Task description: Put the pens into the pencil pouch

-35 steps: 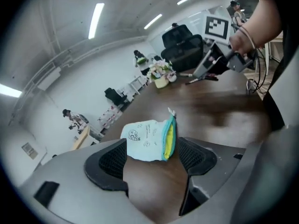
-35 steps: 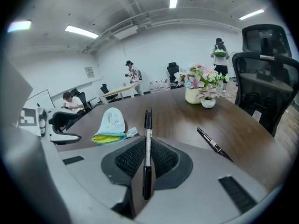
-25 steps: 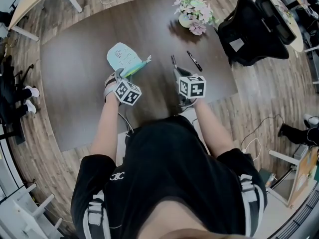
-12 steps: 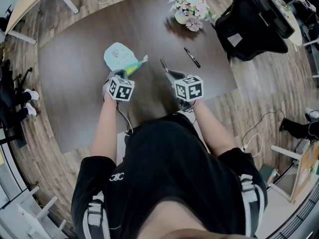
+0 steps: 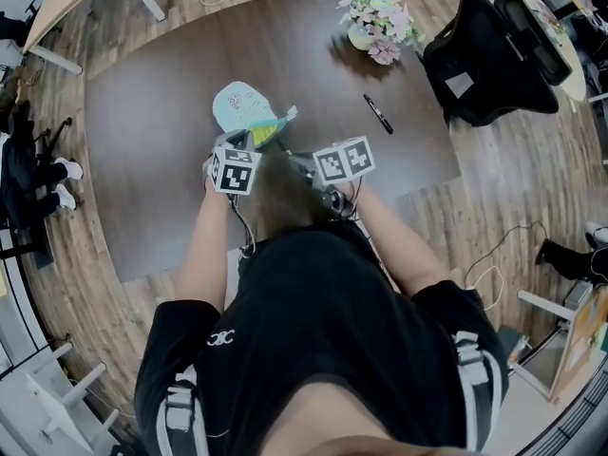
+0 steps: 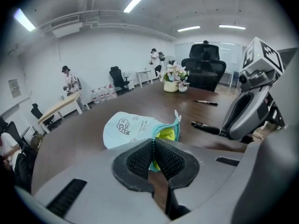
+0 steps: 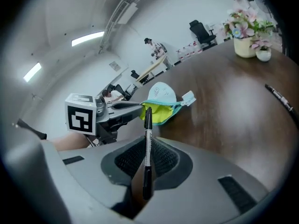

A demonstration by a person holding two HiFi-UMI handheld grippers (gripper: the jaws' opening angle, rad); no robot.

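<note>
- Two pens count here. One black pen is clamped upright in the jaws of the right gripper, its tip aimed at the pouch. The second pen lies loose on the table, upper right of centre in the head view.
- Left gripper is clenched on the zipper edge of the light-blue pencil pouch at mid-frame, so the mouth gapes and the yellow lining shows.
- Hold that edge raised and steady so the mouth stays wide.
- Feed the pen tip-first into the yellow lining, along the pouch's length.
- Release only when most of the barrel is inside, or it may tip back over the zipper.
</note>
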